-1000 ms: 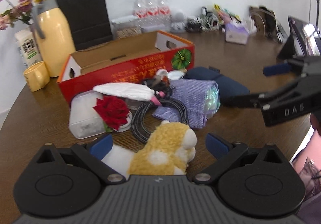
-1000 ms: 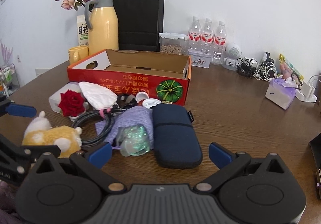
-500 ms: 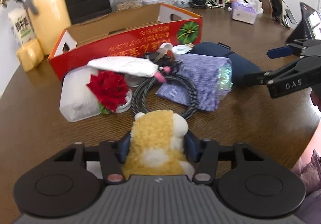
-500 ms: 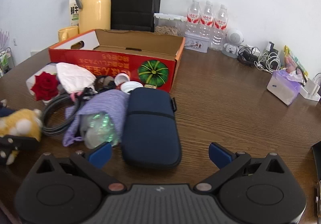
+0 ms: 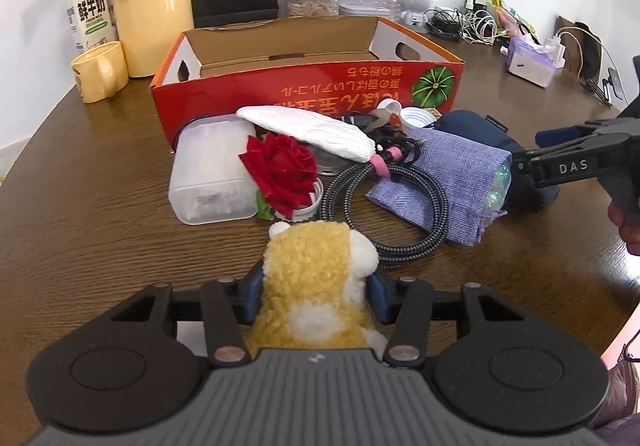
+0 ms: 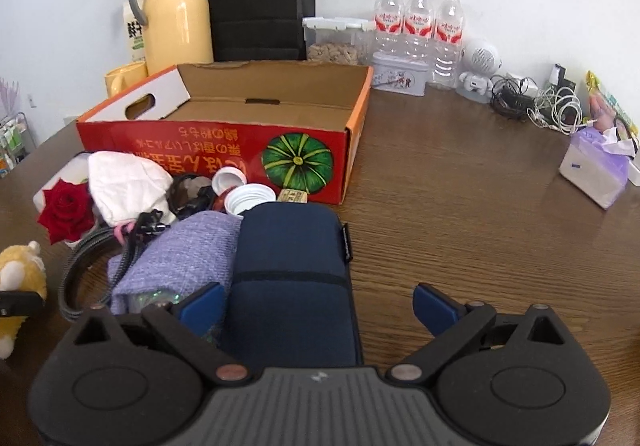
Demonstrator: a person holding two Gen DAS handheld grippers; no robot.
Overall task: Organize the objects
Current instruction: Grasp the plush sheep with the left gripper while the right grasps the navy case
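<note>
- Barely started by our read: the red cardboard box [image 6: 224, 150], upper centre of the right wrist view, shows a bare floor, nothing packed in it.
- Our left claw [image 5: 314, 296], bottom centre of the left wrist view, is pinched on the yellow plush toy [image 5: 316, 278]; both blue pads press into its fur. Toy sits low, at or just above the surface [image 5: 80, 246]; we cannot tell if it is lifted.
- Our right claw [image 6: 316, 304], bottom centre of the right wrist view, is spread wide around the near end of the navy pouch [image 6: 292, 270]. Left pad is just beside the pouch edge; right pad is well apart from it. No grip yet.
- Everything else is loose in a pile in front of the box, mid-frame: purple knit bag [image 5: 452, 182], coiled braided cable [image 5: 400, 202], red rose [image 5: 280, 170], frosted plastic container [image 5: 208, 174], white cloth [image 5: 312, 130], white bottle caps [image 6: 248, 198].
- Left to do, we judge: carry the toy into the box, close on the pouch and box it, then clear the remaining pile.
- Jug, cup, bottles along the top edge look like background, not task items.
</note>
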